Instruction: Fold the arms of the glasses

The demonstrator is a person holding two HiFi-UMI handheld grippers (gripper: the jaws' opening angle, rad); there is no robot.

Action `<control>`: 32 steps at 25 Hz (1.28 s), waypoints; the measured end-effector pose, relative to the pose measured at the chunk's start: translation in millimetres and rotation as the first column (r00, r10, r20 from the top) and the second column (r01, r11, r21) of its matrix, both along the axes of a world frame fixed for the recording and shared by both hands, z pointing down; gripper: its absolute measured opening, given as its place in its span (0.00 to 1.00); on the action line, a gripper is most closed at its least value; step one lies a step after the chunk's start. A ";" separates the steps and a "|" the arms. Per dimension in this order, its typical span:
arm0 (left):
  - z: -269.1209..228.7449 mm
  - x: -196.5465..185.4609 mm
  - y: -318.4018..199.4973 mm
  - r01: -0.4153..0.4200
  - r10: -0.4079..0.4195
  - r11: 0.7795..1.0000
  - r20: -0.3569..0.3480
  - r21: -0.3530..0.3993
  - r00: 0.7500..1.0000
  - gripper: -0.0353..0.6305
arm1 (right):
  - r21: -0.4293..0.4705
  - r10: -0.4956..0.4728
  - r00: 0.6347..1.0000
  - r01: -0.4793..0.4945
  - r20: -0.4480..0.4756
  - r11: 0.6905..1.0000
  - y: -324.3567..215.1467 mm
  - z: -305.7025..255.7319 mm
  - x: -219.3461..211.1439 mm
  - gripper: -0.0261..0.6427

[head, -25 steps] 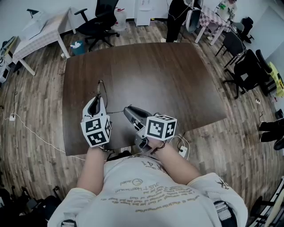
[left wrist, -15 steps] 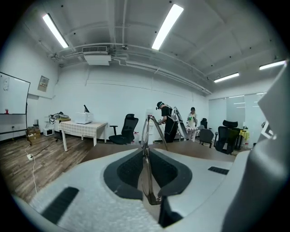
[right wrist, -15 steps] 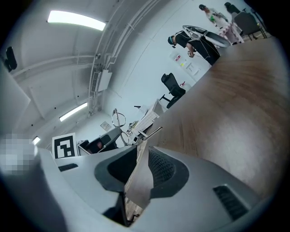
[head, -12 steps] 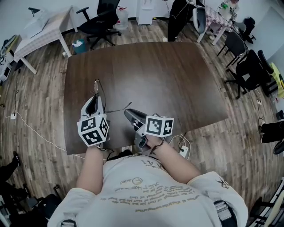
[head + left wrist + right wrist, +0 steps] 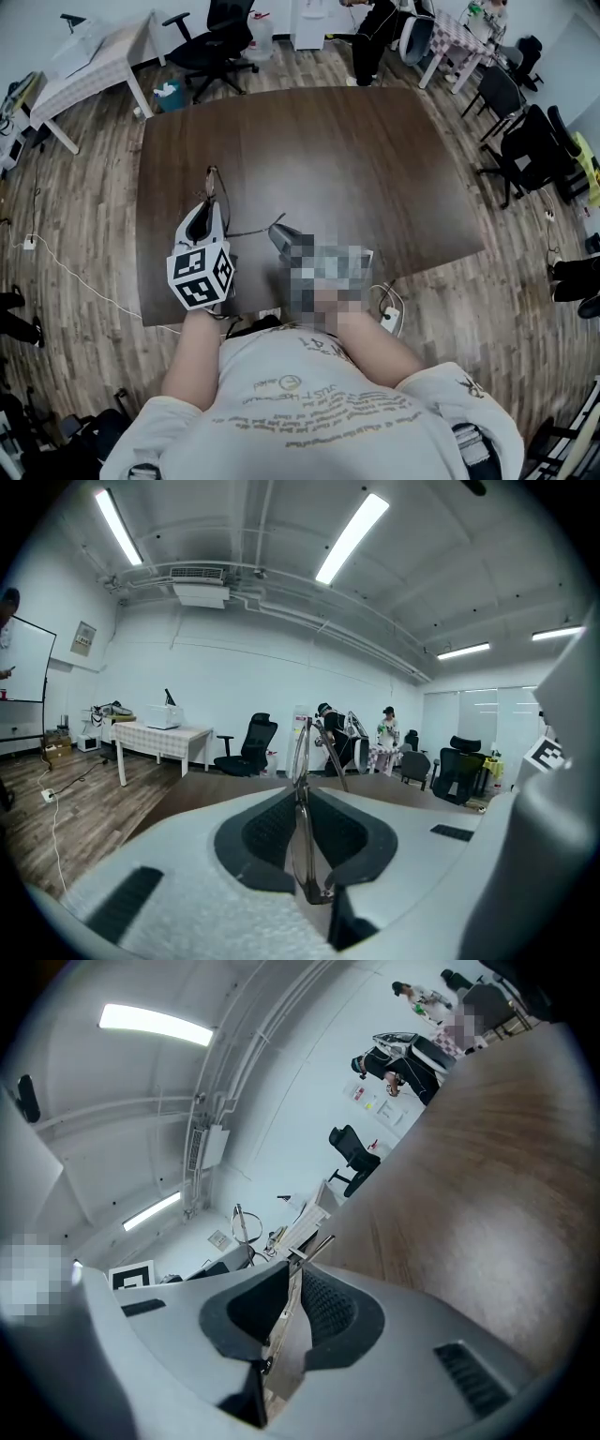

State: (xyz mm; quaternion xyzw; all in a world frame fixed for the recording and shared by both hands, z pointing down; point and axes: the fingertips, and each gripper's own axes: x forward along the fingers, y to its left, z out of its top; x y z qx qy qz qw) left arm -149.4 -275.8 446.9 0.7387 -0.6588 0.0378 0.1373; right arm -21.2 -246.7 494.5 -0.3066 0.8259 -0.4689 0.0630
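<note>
A dark brown desk (image 5: 328,159) with rounded corners stands on the wood-plank floor (image 5: 84,234). A white power strip (image 5: 387,319) lies on that floor, just beside the desk's near edge.

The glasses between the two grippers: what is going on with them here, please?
A person holds a gripper in each hand above the dark table. The left gripper is shut on the front frame of the glasses, held edge-on. The right gripper is shut on one thin arm of the glasses, which stretches out from the frame towards it. That arm is not yet folded.
</note>
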 end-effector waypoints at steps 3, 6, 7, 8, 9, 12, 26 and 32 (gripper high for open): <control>-0.1 0.8 -2.3 -0.009 0.009 1.000 0.000 0.000 1.000 0.13 | -0.014 0.003 1.000 -0.003 0.023 1.000 -0.7 0.0 -1.5 0.11; 1.2 3.9 -3.7 -0.032 0.032 1.000 -0.001 0.002 1.000 0.13 | -0.055 0.018 0.995 -0.012 0.098 0.998 -3.8 -3.7 -0.9 0.11; 1.9 5.7 -3.7 -0.041 0.041 0.999 -0.001 0.004 0.999 0.13 | -0.066 0.025 0.992 -0.017 0.122 0.998 -5.4 -5.6 0.0 0.11; 2.7 8.0 -3.6 -0.051 0.051 0.999 -0.001 0.006 0.999 0.13 | -0.069 0.032 0.990 -0.023 0.135 0.997 -7.2 -7.5 1.6 0.11; 3.2 11.0 -3.6 -0.061 0.061 0.998 -0.001 0.007 0.998 0.13 | -0.066 0.039 0.989 -0.030 0.139 0.997 -8.9 -9.1 3.9 0.11; 4.7 21.9 -3.5 -0.097 0.097 0.995 0.018 0.013 0.995 0.13 | -0.063 0.062 0.986 -0.053 0.152 0.997 -13.8 -12.0 11.7 0.11; 14.5 60.3 2.7 -0.259 0.253 0.966 0.198 0.007 0.947 0.13 | -0.019 0.110 0.984 -0.109 0.137 0.994 -20.9 -20.7 22.7 0.09; 17.0 76.7 8.1 -0.302 0.295 0.953 0.245 -0.011 0.923 0.13 | -0.011 0.115 0.984 -0.114 0.135 0.993 -19.4 -24.5 27.4 0.09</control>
